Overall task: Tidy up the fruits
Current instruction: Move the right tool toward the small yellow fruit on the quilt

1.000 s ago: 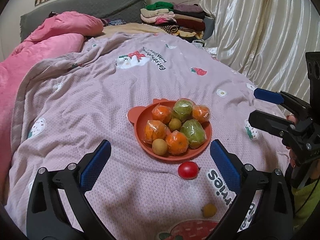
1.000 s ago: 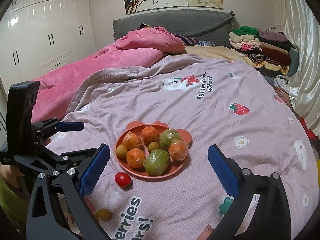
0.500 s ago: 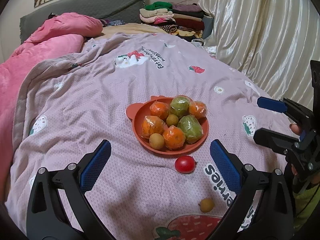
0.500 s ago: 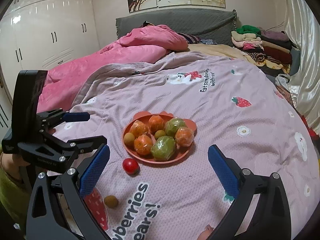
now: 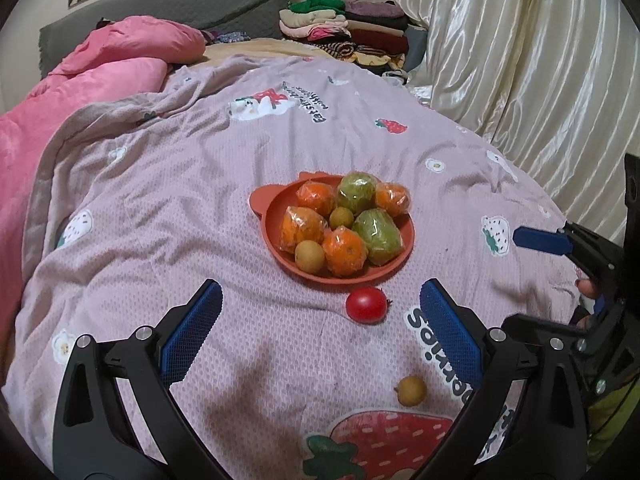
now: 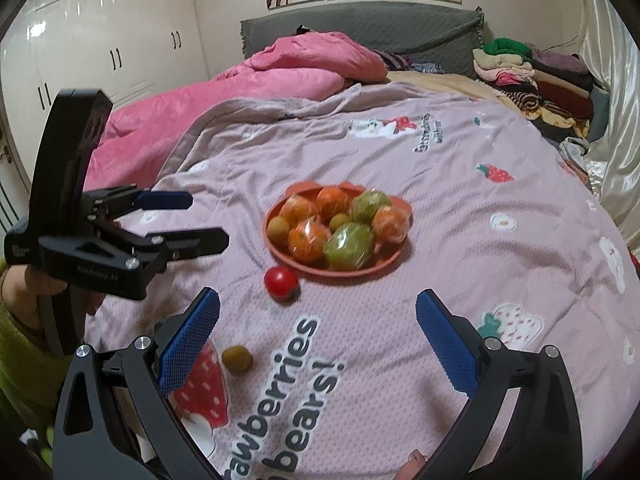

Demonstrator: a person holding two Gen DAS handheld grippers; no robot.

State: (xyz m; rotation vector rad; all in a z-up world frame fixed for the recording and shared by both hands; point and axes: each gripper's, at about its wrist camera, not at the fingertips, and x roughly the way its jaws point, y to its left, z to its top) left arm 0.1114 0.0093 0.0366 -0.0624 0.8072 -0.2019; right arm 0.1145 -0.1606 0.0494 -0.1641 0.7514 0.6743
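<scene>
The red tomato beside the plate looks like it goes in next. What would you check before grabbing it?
1. Left gripper open: ok.
2. Right gripper open: ok.
3. Both grippers carrying nothing: ok.
4. Red tomato unobstructed on the blanket, just off the plate rim: ok.
5. Room left on the plate: cannot tell; the wrapped fruits fill most of it.
6. Small yellow fruit lying apart from the tomato, out of the way: ok.
</scene>
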